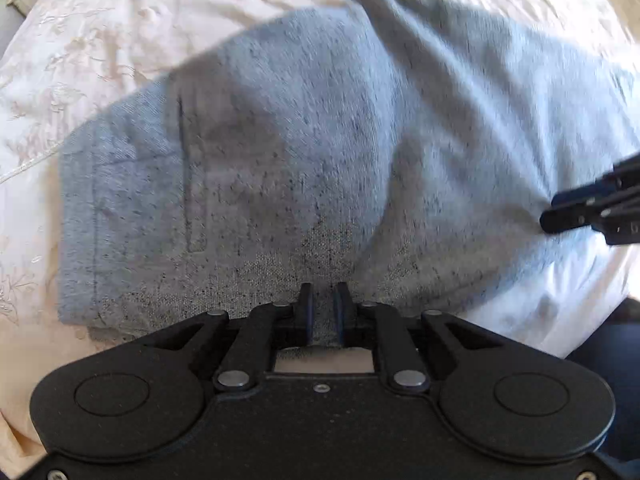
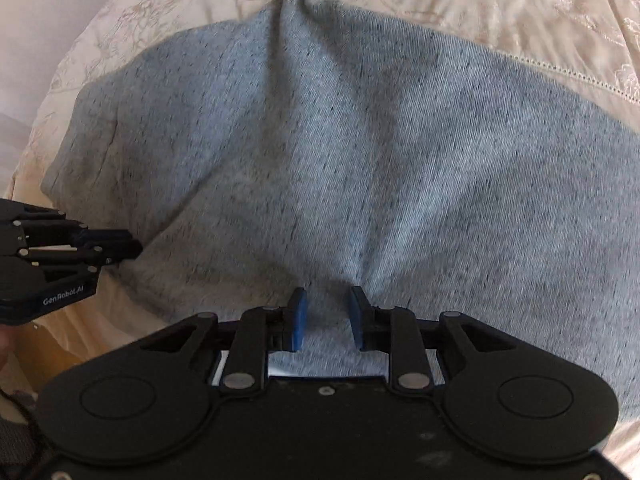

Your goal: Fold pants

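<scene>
Grey flecked pants (image 1: 280, 152) lie folded, seemingly in layers, rumpled on a pale embroidered bedcover (image 1: 100, 40).

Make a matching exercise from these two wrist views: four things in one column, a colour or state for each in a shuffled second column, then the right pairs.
Things
1. pants
2. bedspread
3. left gripper
4. right gripper

Descriptions
A. cream, embroidered with flowers
B. jaws apart, a wide gap over the cloth
C. grey flecked knit, lying rumpled
D. jaws close together, a narrow gap

Pairs: 1-C, 2-A, 3-D, 4-B
</scene>
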`<state>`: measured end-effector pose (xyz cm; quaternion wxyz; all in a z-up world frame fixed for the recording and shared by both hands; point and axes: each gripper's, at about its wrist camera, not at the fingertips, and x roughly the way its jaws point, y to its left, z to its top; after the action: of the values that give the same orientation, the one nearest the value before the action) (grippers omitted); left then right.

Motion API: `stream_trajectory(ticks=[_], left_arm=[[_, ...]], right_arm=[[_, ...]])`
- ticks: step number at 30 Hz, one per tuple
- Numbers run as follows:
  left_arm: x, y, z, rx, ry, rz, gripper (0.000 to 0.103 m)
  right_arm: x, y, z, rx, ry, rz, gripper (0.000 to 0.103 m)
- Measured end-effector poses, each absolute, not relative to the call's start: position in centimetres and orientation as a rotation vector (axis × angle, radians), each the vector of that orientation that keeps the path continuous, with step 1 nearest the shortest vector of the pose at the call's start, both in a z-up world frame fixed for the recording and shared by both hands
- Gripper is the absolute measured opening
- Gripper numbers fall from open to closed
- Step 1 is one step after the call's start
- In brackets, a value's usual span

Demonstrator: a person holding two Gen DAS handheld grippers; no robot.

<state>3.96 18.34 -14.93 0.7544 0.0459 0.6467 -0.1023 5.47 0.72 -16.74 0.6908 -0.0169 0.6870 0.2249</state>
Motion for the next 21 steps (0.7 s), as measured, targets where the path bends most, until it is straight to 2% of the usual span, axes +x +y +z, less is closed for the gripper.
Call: stream_trajectory(ticks=[3, 6, 11, 15, 17, 21], left_arm=[[5.5, 18.8, -12.1, -0.002, 1.311, -0.202, 0.018], [7.6, 17.7, -11.1, -0.011, 1.246, -0.161, 0.019], [8.3, 15.5, -14.5, 0.040, 1.321, -0.130, 0.019], [5.3, 15.0, -16.7, 0.138, 1.381, -0.084, 0.020], [4.3, 14.9, -16.4, 0.166, 1.368, -0.050, 0.020], [3.6, 14.2, -14.5, 0.125, 1.358, 0.049, 0.020]], right_arm=[[5.4, -0.2, -15.8, -0.009, 1.538, 0.510, 0.024], [6.9, -2.3, -14.5, 0.058, 1.436, 0.428, 0.025], [11.4, -6.8, -14.6, 0.150, 1.310, 0.178, 0.027], [14.1, -11.3, -16.7, 0.104, 1.326, -0.009, 0.026], [14.7, -14.6, -17.5, 0.132, 1.330, -0.055, 0.019], [14.2, -19.9, -17.2, 0.121, 1.305, -0.139, 0.019]])
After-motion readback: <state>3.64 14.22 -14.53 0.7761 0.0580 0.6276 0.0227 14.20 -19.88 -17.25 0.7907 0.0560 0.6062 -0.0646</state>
